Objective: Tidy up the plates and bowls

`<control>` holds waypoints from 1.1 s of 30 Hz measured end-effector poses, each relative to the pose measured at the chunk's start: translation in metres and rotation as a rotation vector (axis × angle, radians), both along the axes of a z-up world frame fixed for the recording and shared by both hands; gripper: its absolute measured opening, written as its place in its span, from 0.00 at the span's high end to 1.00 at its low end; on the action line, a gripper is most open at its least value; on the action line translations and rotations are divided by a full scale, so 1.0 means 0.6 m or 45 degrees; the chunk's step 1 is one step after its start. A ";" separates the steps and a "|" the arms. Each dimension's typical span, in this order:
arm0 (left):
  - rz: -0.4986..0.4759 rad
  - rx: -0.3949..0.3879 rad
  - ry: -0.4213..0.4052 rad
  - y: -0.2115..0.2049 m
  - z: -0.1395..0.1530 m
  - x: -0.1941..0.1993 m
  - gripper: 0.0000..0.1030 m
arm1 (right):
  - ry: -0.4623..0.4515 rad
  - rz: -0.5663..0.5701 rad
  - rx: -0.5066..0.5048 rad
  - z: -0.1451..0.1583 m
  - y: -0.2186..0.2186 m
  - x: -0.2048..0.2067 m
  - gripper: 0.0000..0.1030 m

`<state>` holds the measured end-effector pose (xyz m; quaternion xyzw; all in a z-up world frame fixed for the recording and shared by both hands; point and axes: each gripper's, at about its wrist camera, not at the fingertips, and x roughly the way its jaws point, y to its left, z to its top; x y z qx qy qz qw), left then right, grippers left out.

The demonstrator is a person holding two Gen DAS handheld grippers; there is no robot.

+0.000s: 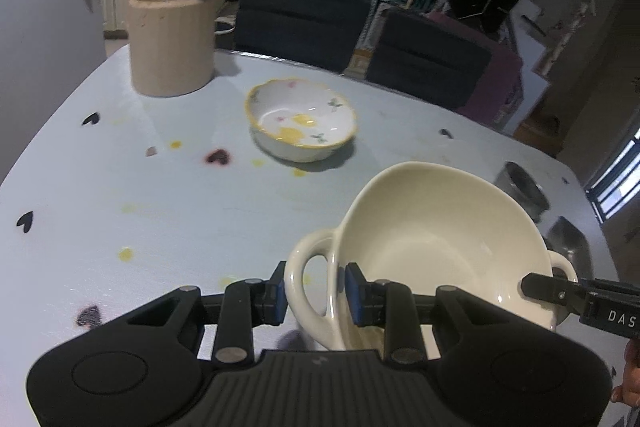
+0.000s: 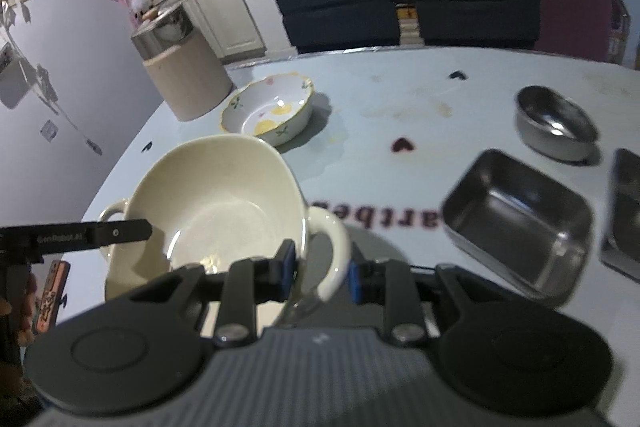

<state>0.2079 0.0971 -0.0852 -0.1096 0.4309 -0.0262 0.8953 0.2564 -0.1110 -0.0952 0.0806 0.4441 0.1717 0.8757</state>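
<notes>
- Left tongs [image 1: 315, 291] partly closed, pads clamped on one loop handle of the cream bowl [image 1: 432, 247]; right tongs [image 2: 322, 273] likewise narrowed onto the opposite handle [image 2: 326, 251].
- Bowl carried between both tongs, apparently clear of the tabletop [image 1: 160, 211], tipped slightly.
- Risk of uneven lift: one side higher, glazed handle sliding through the pads, bowl dropping.
- Risk of pulling apart or squeezing inward, twisting a handle loose.
- Floral bowl [image 1: 301, 119] ahead of the left tongs: off-centre lowering for nesting likely to chip rims.
- Steel tray [image 2: 516, 223] just right of the right tongs, round steel bowl [image 2: 554, 125] beyond: sideways swing likely to knock them.
</notes>
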 end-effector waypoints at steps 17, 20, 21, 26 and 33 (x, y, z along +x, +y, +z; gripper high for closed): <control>-0.200 0.008 -0.021 -0.172 -0.003 -0.026 0.71 | -0.039 -0.267 0.019 0.004 -0.178 -0.123 0.70; -0.216 -0.004 -0.022 -0.194 -0.014 -0.030 0.71 | -0.028 -0.302 0.014 -0.002 -0.202 -0.135 0.70; -0.220 -0.009 -0.022 -0.200 -0.020 -0.032 0.71 | -0.025 -0.309 0.011 -0.004 -0.210 -0.138 0.70; -0.239 -0.020 0.008 -0.215 -0.039 -0.031 0.71 | -0.005 -0.327 -0.007 -0.014 -0.237 -0.147 0.70; -0.208 -0.033 0.064 -0.211 -0.065 -0.021 0.71 | 0.058 -0.312 -0.035 -0.030 -0.236 -0.142 0.70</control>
